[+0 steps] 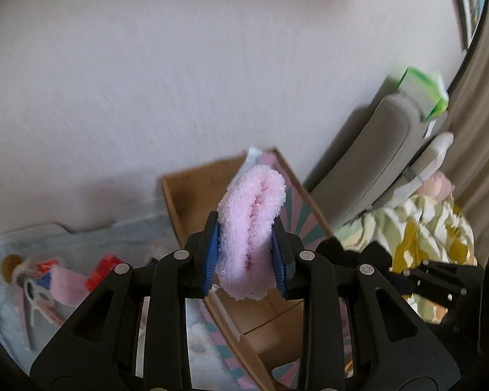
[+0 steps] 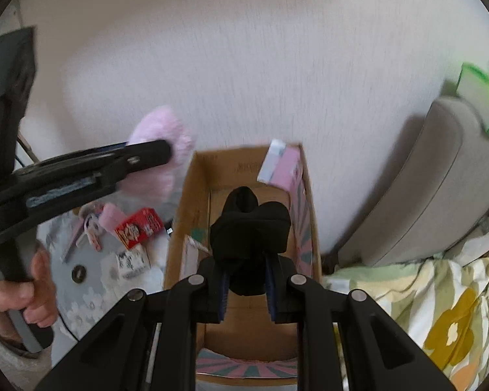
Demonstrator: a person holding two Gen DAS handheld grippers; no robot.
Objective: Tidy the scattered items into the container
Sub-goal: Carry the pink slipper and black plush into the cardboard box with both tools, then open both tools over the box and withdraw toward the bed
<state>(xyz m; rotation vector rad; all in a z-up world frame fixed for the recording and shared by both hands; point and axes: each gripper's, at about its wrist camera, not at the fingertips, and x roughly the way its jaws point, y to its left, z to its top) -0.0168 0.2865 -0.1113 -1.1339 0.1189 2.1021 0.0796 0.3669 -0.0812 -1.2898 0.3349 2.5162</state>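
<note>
My left gripper [image 1: 245,254] is shut on a fluffy pink cloth [image 1: 251,224], held up in front of the open cardboard box [image 1: 192,192]. From the right wrist view the left gripper [image 2: 166,153] with the pink cloth [image 2: 159,140] sits left of the box [image 2: 192,195]. My right gripper [image 2: 247,283] is shut on a black fabric item [image 2: 251,228] and holds it above the inside of the box. A pink-and-white packet [image 2: 282,166] leans in the box's far right corner.
Scattered items lie on the light blue sheet left of the box: a red snack pack [image 2: 138,228], a small white card [image 2: 132,260], a pink item [image 2: 111,216], a doll [image 1: 26,273]. A grey cushion [image 2: 430,182] and floral bedding [image 2: 440,309] are to the right.
</note>
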